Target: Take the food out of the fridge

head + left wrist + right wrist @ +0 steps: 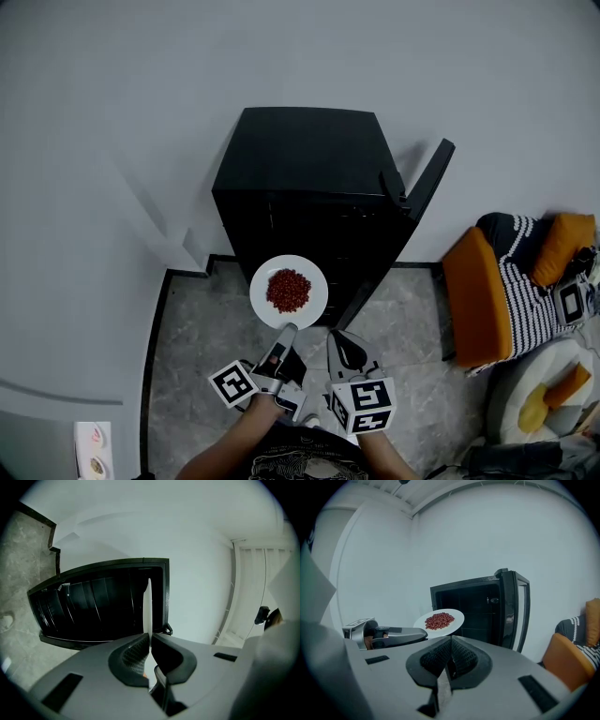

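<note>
A white plate (289, 292) with a heap of red beans (289, 290) hangs level in front of the black fridge (309, 178). My left gripper (287, 330) is shut on the plate's near rim. In the left gripper view the plate (147, 604) shows edge-on as a thin white strip pinched between the jaws of the left gripper (150, 637). My right gripper (339, 339) is just right of the left one, shut and empty. In the right gripper view the plate (439, 620) and the left gripper (393, 636) lie ahead of the shut right gripper (451, 640).
The fridge door (427, 183) stands open to the right, and the dark shelves (480, 609) show inside. An orange chair (478, 300) with a striped cushion stands at the right. A white step (183, 253) juts from the left wall. The floor (197, 347) is grey stone.
</note>
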`<control>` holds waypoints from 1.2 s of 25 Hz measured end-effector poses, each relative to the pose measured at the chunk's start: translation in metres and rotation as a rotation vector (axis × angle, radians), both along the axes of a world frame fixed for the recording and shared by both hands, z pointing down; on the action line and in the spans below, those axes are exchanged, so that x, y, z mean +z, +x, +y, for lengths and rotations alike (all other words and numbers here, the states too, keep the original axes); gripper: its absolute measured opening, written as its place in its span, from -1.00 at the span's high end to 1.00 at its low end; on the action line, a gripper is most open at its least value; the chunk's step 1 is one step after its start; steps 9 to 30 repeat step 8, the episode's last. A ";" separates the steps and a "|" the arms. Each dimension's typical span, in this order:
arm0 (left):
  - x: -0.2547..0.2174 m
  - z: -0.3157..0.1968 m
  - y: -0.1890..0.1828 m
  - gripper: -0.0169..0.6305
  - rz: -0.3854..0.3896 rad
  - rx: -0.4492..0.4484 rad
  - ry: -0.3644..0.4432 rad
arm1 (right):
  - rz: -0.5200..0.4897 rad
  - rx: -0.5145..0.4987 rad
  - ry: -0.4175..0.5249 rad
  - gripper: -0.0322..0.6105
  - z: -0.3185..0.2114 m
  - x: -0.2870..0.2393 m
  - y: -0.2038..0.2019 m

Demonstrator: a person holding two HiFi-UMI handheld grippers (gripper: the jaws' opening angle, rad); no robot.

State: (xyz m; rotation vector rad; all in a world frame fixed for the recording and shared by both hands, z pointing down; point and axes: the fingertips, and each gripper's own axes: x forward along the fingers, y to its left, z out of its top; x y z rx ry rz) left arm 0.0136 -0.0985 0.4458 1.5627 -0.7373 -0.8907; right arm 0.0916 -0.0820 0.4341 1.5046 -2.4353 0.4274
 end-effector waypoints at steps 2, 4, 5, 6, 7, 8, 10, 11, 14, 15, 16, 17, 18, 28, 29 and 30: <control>0.000 0.001 0.000 0.88 0.000 0.002 0.000 | -0.001 -0.001 0.003 0.83 0.001 -0.001 0.000; -0.001 0.003 0.001 0.88 -0.001 0.002 0.002 | -0.002 -0.002 0.004 0.83 0.002 -0.002 0.000; -0.001 0.003 0.001 0.88 -0.001 0.002 0.003 | -0.001 -0.003 0.005 0.83 0.003 -0.002 0.000; -0.001 0.004 0.001 0.88 -0.003 0.002 0.004 | -0.001 -0.003 0.006 0.83 0.004 -0.002 0.000; -0.001 0.005 0.001 0.88 -0.004 0.002 0.005 | -0.001 -0.004 0.006 0.83 0.004 -0.003 0.000; -0.001 0.005 0.001 0.88 -0.006 0.002 0.006 | 0.000 -0.004 0.007 0.83 0.005 -0.003 0.000; -0.001 0.005 0.001 0.88 -0.006 0.002 0.006 | 0.000 -0.004 0.007 0.83 0.005 -0.003 0.000; -0.001 0.005 0.001 0.88 -0.006 0.002 0.006 | 0.000 -0.004 0.007 0.83 0.005 -0.003 0.000; -0.001 0.005 0.001 0.88 -0.006 0.002 0.006 | 0.000 -0.004 0.007 0.83 0.005 -0.003 0.000; -0.001 0.005 0.001 0.88 -0.006 0.002 0.006 | 0.000 -0.004 0.007 0.83 0.005 -0.003 0.000; -0.001 0.005 0.001 0.88 -0.006 0.002 0.006 | 0.000 -0.004 0.007 0.83 0.005 -0.003 0.000; -0.001 0.005 0.001 0.88 -0.006 0.002 0.006 | 0.000 -0.004 0.007 0.83 0.005 -0.003 0.000; -0.001 0.005 0.001 0.88 -0.006 0.002 0.006 | 0.000 -0.004 0.007 0.83 0.005 -0.003 0.000; -0.001 0.005 0.001 0.88 -0.006 0.002 0.006 | 0.000 -0.004 0.007 0.83 0.005 -0.003 0.000; -0.001 0.005 0.001 0.88 -0.006 0.002 0.006 | 0.000 -0.004 0.007 0.83 0.005 -0.003 0.000; -0.001 0.005 0.001 0.88 -0.006 0.002 0.006 | 0.000 -0.004 0.007 0.83 0.005 -0.003 0.000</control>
